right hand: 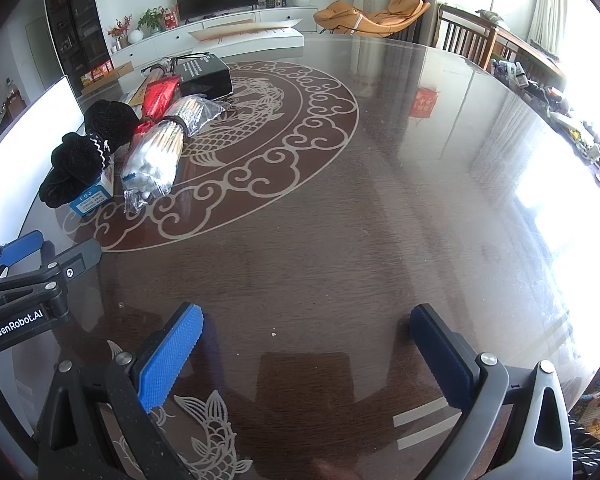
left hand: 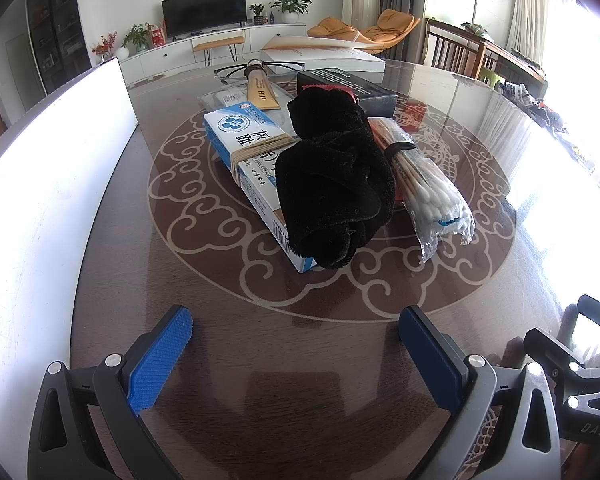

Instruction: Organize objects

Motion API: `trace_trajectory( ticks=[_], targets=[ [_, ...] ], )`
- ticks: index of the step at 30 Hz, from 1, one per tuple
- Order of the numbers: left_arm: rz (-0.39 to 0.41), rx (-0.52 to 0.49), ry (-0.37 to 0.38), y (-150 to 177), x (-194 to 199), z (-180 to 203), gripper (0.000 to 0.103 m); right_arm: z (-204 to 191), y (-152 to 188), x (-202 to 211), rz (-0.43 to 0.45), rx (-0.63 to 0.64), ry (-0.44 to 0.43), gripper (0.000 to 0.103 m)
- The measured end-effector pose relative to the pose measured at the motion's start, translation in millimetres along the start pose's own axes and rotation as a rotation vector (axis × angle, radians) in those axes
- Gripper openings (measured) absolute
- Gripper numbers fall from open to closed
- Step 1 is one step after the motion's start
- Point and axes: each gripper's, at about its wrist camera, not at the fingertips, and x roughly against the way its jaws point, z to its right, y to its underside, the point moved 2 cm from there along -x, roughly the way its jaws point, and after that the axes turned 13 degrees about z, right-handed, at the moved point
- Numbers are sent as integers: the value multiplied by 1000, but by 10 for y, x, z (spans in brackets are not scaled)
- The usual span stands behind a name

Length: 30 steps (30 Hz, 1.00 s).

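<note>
Both tongs, left (left hand: 296, 344) and right (right hand: 306, 342), are hovering apart, empty; next they are needing to reach the sock (left hand: 334, 184) atop the pile.

Cloth (left hand: 334, 184) atop carton (left hand: 244, 152) — swab pack (left hand: 424, 184) just right, box (left hand: 348, 88) behind.

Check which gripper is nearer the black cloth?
Left. The left gripper faces the black cloth straight ahead; the right gripper sits off to the side, cloth far to its left.

open right gripper (right hand: 306, 350) over bare dark table (right hand: 380, 220)
</note>
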Motion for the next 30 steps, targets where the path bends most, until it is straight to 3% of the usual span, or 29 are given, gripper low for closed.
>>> trace_trajectory(
  ticks=[17, 21, 28, 30],
  targets=[
    [-1, 4, -1, 4, 11, -6, 103, 8, -14, 3, 5, 0, 0, 103],
    [-36, -38, 47, 75, 79, -31, 103, 9, -17, 2, 6, -1, -2, 103],
    [-41, -55, 63, 160, 211, -58, 103, 7, -32, -17, 6, 0, 1, 103],
    [-36, -53, 61, 160, 217, -49, 103, 0, -66, -54, -31, 2, 0, 103]
  ],
)
